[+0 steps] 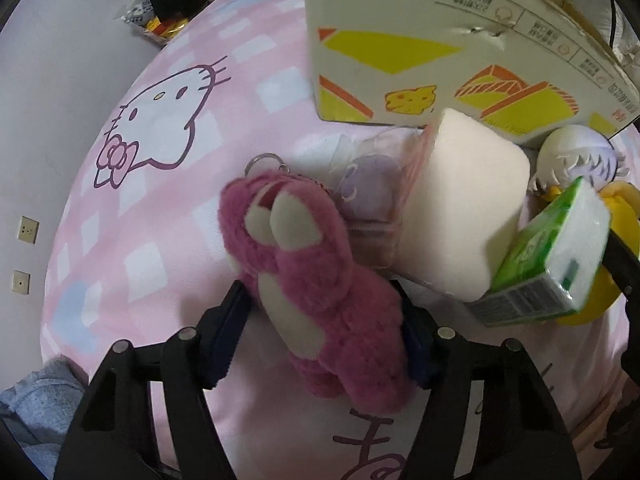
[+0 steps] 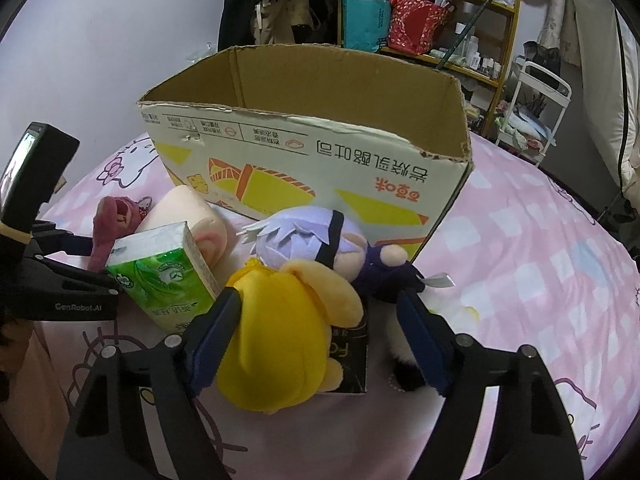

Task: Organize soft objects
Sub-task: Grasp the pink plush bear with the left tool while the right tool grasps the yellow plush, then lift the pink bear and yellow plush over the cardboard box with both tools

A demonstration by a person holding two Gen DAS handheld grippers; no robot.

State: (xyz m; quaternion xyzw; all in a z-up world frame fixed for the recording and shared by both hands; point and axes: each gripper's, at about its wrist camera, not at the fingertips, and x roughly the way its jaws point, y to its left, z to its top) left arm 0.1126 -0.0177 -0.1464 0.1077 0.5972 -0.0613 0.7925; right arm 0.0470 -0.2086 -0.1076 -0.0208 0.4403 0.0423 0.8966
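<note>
My left gripper points down at a pink bear plush with a key ring, and its pads press the bear's sides. Beside the bear lie a small purple plush in a clear pouch, a white foam cushion and a green tissue pack. My right gripper straddles a yellow plush lying on a black box. Its left pad touches the plush; the right pad stands clear of it. A purple-haired doll lies just behind. An open cardboard box stands beyond.
Everything rests on a pink cartoon-cat bedspread. A black-and-white plush lies under my right gripper's right finger. A grey cloth sits at the bed's near left. Shelves with bags and a white cart stand behind the bed.
</note>
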